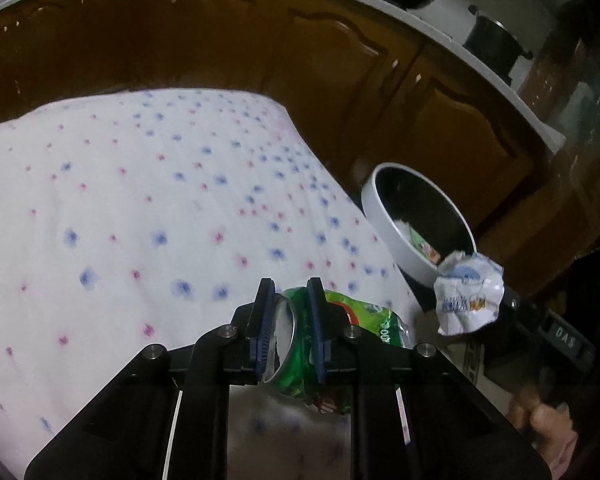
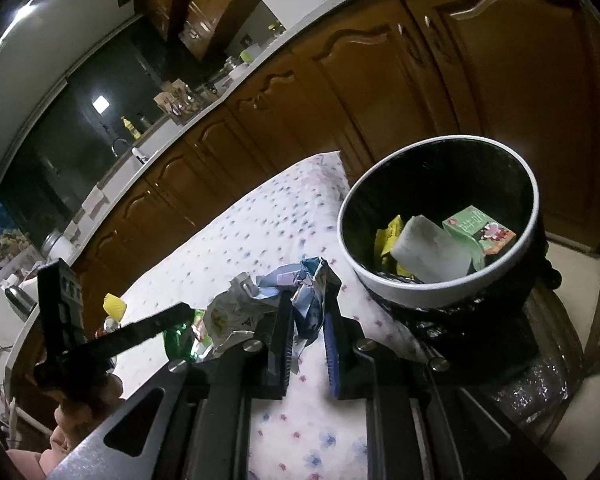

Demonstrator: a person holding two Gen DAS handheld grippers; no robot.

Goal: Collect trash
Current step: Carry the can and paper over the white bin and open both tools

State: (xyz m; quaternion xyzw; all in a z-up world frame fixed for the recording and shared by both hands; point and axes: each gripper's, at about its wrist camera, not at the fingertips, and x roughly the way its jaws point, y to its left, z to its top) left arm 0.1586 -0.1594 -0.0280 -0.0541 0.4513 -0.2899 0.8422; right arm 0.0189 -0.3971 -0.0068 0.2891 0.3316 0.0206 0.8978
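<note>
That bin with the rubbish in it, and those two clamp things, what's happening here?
A person is clearing trash off a flowered tablecloth with a handheld gripper in each hand. The left gripper is shut on a crushed green can. The right gripper is shut on a crumpled wrapper, close to the white-rimmed bin. The bin already holds a green carton and some paper. Neither piece has been dropped in yet.
</note>
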